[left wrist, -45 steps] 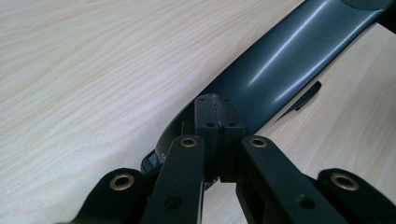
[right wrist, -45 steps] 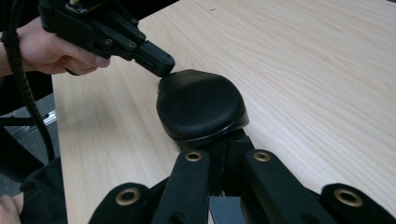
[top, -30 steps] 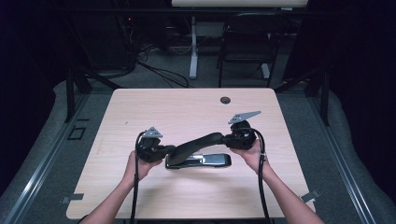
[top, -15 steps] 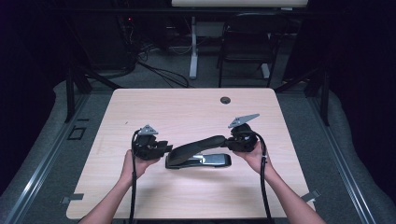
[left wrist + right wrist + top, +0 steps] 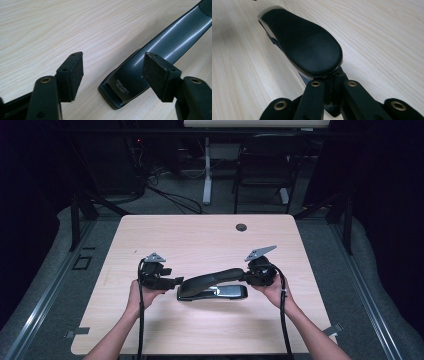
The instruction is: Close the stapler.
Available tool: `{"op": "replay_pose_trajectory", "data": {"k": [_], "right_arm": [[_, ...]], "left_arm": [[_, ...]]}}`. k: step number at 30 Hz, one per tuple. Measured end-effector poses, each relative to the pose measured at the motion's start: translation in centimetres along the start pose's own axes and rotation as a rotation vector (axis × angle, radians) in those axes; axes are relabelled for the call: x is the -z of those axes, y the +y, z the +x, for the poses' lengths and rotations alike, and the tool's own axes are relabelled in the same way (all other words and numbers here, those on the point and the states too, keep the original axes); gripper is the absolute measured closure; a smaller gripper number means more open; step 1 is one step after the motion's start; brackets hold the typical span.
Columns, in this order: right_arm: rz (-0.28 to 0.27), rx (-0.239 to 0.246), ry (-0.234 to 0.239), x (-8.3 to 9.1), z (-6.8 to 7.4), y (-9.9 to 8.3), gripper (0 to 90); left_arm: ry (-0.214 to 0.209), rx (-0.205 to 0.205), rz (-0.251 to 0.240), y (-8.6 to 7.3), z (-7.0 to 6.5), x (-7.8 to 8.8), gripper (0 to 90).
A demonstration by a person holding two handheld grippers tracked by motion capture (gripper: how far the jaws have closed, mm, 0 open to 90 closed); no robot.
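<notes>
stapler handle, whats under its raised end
Under the raised handle lies the stapler base on the table. The right gripper covers where handle and base end.

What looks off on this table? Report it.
The stapler sits gaping: its top arm tilts up off the base, highest at the end by the shut right tongs. Nothing spilled or broken shows on the table.

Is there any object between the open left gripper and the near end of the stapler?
No, nothing visible: the left gripper has bare table before it, and the stapler end lies between its open jaws.
</notes>
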State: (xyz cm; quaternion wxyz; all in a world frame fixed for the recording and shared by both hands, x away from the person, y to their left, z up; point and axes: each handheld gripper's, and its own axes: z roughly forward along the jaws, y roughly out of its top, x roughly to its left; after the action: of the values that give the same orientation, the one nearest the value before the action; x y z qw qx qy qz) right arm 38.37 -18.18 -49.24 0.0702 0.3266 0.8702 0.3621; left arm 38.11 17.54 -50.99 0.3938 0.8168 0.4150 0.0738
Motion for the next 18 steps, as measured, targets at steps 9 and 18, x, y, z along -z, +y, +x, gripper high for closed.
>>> {"op": "replay_pose_trajectory", "data": {"k": [9, 18], "right_arm": [[0.046, 0.007, -0.013, -0.5, -0.2, -0.7, 90.0], [0.143, -0.004, -0.039, -1.2, -1.5, -2.4, 90.0]], "left_arm": [[0.006, 0.042, 0.009, -0.2, 0.6, 0.0, 23.7], [0.008, 0.057, -0.001, -0.2, 1.1, 0.2, 17.9]]}}
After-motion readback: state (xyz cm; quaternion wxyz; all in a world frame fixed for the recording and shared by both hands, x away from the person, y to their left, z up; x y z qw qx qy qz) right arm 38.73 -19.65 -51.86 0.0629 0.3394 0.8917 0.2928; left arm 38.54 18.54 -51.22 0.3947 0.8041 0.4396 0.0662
